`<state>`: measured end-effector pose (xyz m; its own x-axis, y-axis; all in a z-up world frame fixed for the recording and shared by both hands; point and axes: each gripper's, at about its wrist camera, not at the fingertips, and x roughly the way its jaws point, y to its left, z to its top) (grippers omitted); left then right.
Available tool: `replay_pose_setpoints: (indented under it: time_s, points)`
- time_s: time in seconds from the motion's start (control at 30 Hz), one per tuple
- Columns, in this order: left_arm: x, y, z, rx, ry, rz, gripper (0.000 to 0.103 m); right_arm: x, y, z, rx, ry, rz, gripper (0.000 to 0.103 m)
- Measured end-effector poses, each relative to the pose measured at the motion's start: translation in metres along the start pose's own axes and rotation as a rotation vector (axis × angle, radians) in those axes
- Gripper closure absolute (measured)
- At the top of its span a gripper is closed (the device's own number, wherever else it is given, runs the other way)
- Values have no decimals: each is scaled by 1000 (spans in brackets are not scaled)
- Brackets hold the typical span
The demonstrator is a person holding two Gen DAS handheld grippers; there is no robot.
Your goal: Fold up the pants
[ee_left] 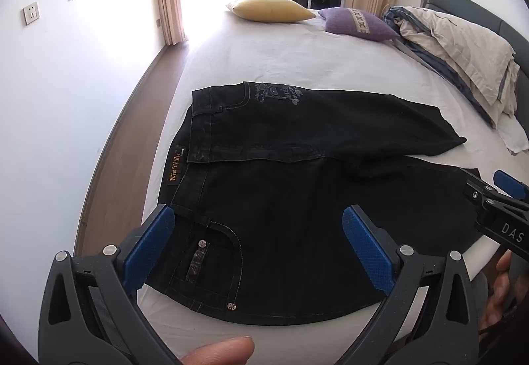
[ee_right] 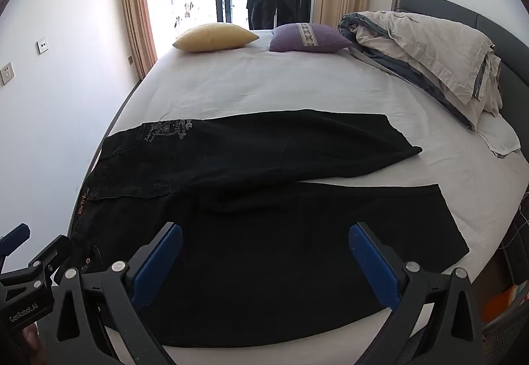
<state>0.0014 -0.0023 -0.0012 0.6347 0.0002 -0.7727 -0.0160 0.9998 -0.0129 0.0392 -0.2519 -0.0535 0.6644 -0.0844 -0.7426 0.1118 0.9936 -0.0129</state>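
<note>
Black jeans (ee_left: 297, 173) lie flat on the white bed sheet (ee_left: 281, 57), waist to the left, legs spread to the right. They also show in the right wrist view (ee_right: 264, 199). My left gripper (ee_left: 258, 246) is open and empty, hovering over the near waist and front pocket (ee_left: 211, 252). My right gripper (ee_right: 264, 262) is open and empty over the near leg, left of its hem (ee_right: 443, 219). The right gripper shows at the right edge of the left wrist view (ee_left: 496, 199). The left gripper shows at the left edge of the right wrist view (ee_right: 26, 265).
A yellow pillow (ee_right: 215, 37) and a purple pillow (ee_right: 307, 37) lie at the far end of the bed. A crumpled duvet (ee_right: 429, 47) is piled against the grey headboard (ee_right: 496, 27) on the right. A white wall and wood floor (ee_left: 132, 140) run along the left.
</note>
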Motion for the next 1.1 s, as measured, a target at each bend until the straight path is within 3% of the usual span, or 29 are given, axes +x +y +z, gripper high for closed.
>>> replay_pose_setpoints:
  time_s: [1.1]
  points:
    - [4,4,-8,-4,-3,-12,0,1,3,-6,-9,8,-7,0]
